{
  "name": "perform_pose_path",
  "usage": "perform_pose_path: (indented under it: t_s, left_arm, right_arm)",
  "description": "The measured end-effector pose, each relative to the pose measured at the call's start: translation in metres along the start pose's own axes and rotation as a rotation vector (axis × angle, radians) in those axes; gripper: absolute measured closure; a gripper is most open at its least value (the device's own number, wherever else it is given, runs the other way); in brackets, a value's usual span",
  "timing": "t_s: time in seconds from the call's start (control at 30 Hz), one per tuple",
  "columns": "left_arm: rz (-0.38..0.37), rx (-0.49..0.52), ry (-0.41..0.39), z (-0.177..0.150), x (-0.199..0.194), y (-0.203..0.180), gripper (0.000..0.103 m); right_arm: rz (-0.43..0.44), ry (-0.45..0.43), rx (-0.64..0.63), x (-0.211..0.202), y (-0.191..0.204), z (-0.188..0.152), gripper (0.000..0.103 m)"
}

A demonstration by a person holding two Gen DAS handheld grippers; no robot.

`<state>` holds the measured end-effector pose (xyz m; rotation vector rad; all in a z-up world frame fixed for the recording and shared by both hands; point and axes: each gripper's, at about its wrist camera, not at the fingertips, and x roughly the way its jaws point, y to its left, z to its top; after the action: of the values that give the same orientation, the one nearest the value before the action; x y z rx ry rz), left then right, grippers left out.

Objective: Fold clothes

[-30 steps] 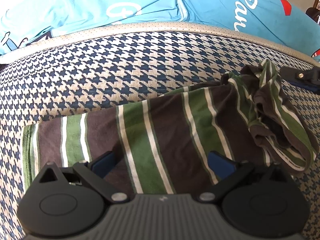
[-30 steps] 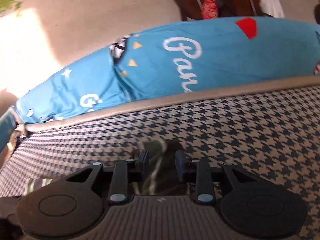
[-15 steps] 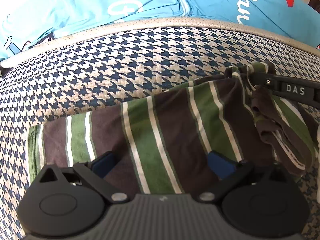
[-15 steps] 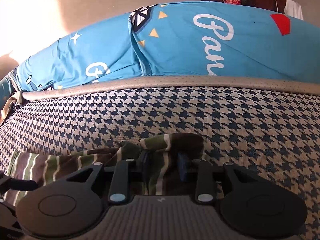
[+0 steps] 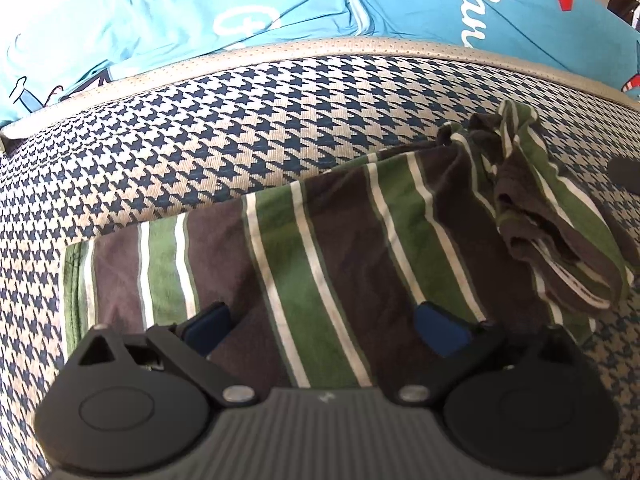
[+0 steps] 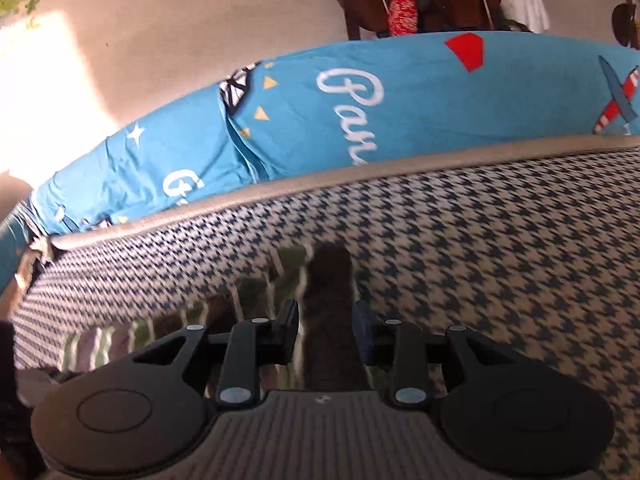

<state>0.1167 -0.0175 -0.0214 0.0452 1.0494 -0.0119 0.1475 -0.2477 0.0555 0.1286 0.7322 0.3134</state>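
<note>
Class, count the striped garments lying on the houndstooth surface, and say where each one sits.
1. The striped garment lies spread across the near part of the houndstooth surface, one end bunched up at the right; further garments may be out of view.

Left gripper (image 5: 324,330): fingers spread wide, angled steeply downward. Right gripper (image 6: 326,332): fingers narrow, pinching striped cloth (image 6: 328,280), tilted down.
</note>
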Motion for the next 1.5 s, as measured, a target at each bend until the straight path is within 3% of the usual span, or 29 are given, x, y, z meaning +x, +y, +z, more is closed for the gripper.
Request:
perform_pose_path:
  t_s: [0.27, 0.4, 0.53, 0.67, 0.87, 1.03, 1.33, 1.5]
  left_arm:
    - [-0.006, 0.028, -0.012, -0.009, -0.015, -0.004, 0.0]
    - [-0.013, 0.003, -0.002, -0.014, -0.02, -0.002, 0.0]
    - [-0.012, -0.004, -0.005, -0.023, -0.029, -0.001, 0.0]
    - [0.005, -0.002, -0.024, -0.037, -0.042, 0.0, 0.0]
    - [0.029, -0.013, -0.027, -0.053, -0.055, 0.008, 0.0]
    - [0.052, -0.011, -0.028, -0.068, -0.062, 0.013, 0.0]
    - [0.074, -0.076, -0.034, -0.086, -0.074, 0.026, 0.0]
    - [0.111, -0.109, -0.052, -0.087, -0.079, 0.044, 0.0]
  right_arm:
    - [-0.048, 0.105, -0.051, 0.012, 0.01, -0.03, 0.071]
    - [-0.109, 0.141, -0.183, 0.024, 0.027, -0.047, 0.071]
    - [-0.168, 0.118, -0.24, 0.021, 0.04, -0.052, 0.071]
    - [-0.209, 0.044, -0.178, -0.003, 0.044, -0.053, 0.071]
    - [-0.121, -0.02, -0.173, -0.034, 0.063, -0.068, 0.07]
    - [-0.051, -0.016, -0.181, -0.039, 0.076, -0.078, 0.069]
    - [-0.004, 0.015, -0.155, -0.042, 0.088, -0.086, 0.066]
    - [0.057, 0.03, -0.2, -0.043, 0.102, -0.089, 0.066]
